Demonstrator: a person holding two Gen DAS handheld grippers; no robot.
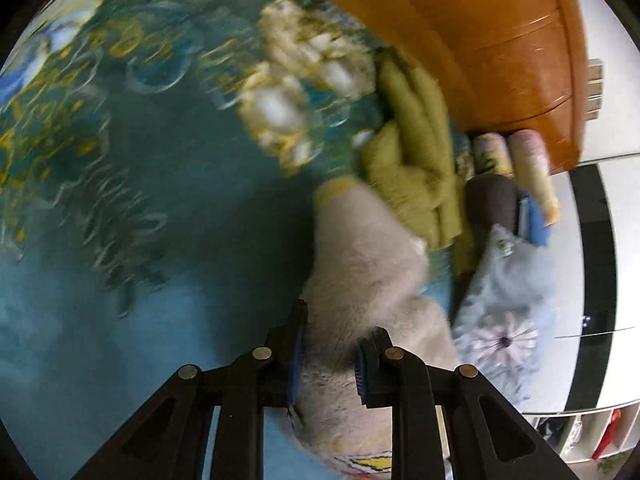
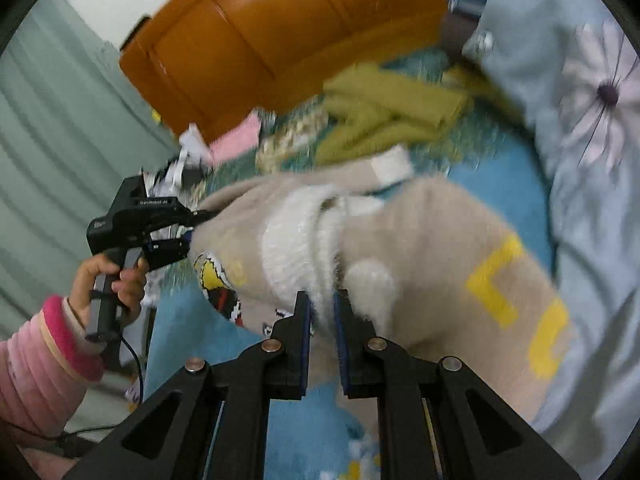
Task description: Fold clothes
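Note:
A fluffy beige sweater point(image 2: 432, 240) with a white collar, yellow letters and a cartoon print hangs stretched between both grippers above a blue patterned bed cover point(image 1: 140, 240). My right gripper point(image 2: 323, 308) is shut on its white fluffy collar part. My left gripper point(image 1: 334, 344) is shut on a thick fold of the same sweater point(image 1: 360, 248); it also shows in the right wrist view point(image 2: 188, 232), held by a hand in a pink sleeve, pinching the sweater's left edge. Both views are blurred by motion.
An olive green garment point(image 2: 384, 108) lies crumpled near the orange wooden headboard point(image 2: 280, 32). A pale blue flowered quilt point(image 2: 592, 128) lies at the right. A pink cloth point(image 2: 236, 140) and rolled items point(image 1: 528, 160) lie by the headboard. Grey curtains point(image 2: 52, 120) hang at the left.

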